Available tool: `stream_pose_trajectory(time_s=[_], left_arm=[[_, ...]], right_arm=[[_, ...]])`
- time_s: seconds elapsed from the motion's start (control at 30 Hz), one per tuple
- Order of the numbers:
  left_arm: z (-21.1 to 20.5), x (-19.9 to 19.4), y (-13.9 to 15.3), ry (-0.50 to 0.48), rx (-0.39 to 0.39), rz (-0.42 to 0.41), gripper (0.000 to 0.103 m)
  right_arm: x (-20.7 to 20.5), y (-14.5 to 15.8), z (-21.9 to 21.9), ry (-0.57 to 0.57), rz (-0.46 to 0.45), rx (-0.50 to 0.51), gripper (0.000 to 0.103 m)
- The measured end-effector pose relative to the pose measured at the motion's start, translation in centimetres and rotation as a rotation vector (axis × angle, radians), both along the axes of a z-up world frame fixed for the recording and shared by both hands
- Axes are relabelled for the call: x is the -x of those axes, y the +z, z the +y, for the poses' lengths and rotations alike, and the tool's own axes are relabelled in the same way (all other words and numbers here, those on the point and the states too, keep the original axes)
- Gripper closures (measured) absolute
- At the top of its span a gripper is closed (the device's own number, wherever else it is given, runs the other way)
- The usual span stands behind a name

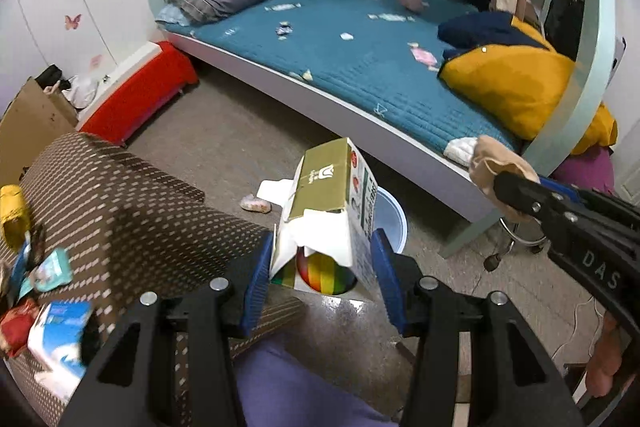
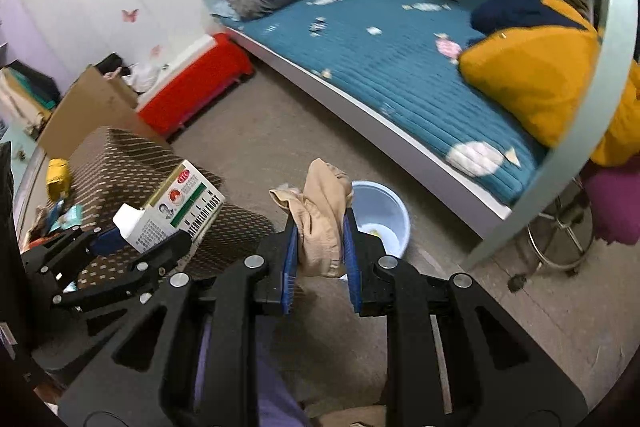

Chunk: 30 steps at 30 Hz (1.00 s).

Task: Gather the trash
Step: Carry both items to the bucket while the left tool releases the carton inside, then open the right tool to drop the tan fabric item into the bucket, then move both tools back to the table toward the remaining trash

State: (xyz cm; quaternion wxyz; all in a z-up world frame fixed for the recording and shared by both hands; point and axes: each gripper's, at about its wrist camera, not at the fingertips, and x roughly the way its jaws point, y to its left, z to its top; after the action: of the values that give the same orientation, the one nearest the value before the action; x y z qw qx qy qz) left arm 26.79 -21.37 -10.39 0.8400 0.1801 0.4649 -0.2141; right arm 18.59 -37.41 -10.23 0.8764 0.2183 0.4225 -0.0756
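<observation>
Left gripper [image 1: 322, 263] pinches an opened white-and-olive cardboard carton [image 1: 330, 211] w/ printed labels, blue pads pressed on both its sides. Right gripper [image 2: 322, 255] is clamped on a crumpled beige cloth [image 2: 320, 215]. Both held above the grey floor, just near of a pale blue plastic bucket [image 2: 394, 215]. Far right: bed w/ teal quilted cover [image 1: 360, 59], small wrappers [image 1: 284, 29] scattered on it. Left: brown dotted box [image 1: 120, 195].

Teal-quilted bed [image 1: 360, 67], grey floor [image 1: 240, 139]
</observation>
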Motion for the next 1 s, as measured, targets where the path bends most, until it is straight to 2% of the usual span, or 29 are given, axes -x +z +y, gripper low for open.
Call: stream_pose_trajectory(time_s=[0.07,0.1,0.13,0.17,0.23,0.37,0.6,0.67,0.7,0.73,0.83,1.0], left_arm=[[-0.8,-0.9,-0.5,0.000,-0.005,0.005,0.050],[-1.5,-1.5,-0.8,-0.005,-0.016,0.001,0.042],[-1.9,-2.1,-1.2,-0.003,-0.035,-0.011,0.017],[-2.1,-2.6,-1.4,0.018,-0.044,-0.036,0.012],[-2.0,-3.6,-1.6,0.046,-0.040,-0.040,0.012],[-1.0,-4.9,-2.7,0.070,-0.024,0.027,0.012],[1.9,-5.5,-3.0,0.131,-0.033,0.041,0.012],[2.7,-5.5,-2.6,0.142,-0.032,0.032,0.012],[2.9,-5.5,-2.5,0.148,-0.030,0.029,0.012],[3.3,-5.6,-2.3,0.156,-0.025,0.027,0.012],[4.0,-5.7,-2.1,0.168,-0.020,0.024,0.012],[4.6,-5.6,-1.9,0.178,-0.023,0.023,0.012]], right_arm=[[-0.2,-0.5,-0.8,-0.024,0.019,-0.001,0.082],[-0.3,-0.8,-1.2,-0.033,0.027,-0.004,0.082],[-0.5,-1.1,-1.5,-0.042,0.033,-0.008,0.082],[-0.6,-1.3,-1.8,-0.050,0.040,-0.011,0.082],[-0.8,-1.6,-2.1,-0.056,0.049,-0.006,0.082],[-1.9,-2.6,-1.9,-0.046,0.080,-0.016,0.082],[-5.3,-4.0,0.3,0.025,0.115,-0.022,0.082],[-6.3,-3.8,0.8,0.035,0.115,-0.010,0.075],[-6.7,-3.7,1.0,0.038,0.113,0.001,0.048],[-7.2,-3.4,1.3,0.038,0.095,0.022,0.029],[-7.4,-3.0,1.6,0.032,0.075,0.075,0.029],[-7.0,-3.5,2.0,0.055,0.095,0.046,0.029]])
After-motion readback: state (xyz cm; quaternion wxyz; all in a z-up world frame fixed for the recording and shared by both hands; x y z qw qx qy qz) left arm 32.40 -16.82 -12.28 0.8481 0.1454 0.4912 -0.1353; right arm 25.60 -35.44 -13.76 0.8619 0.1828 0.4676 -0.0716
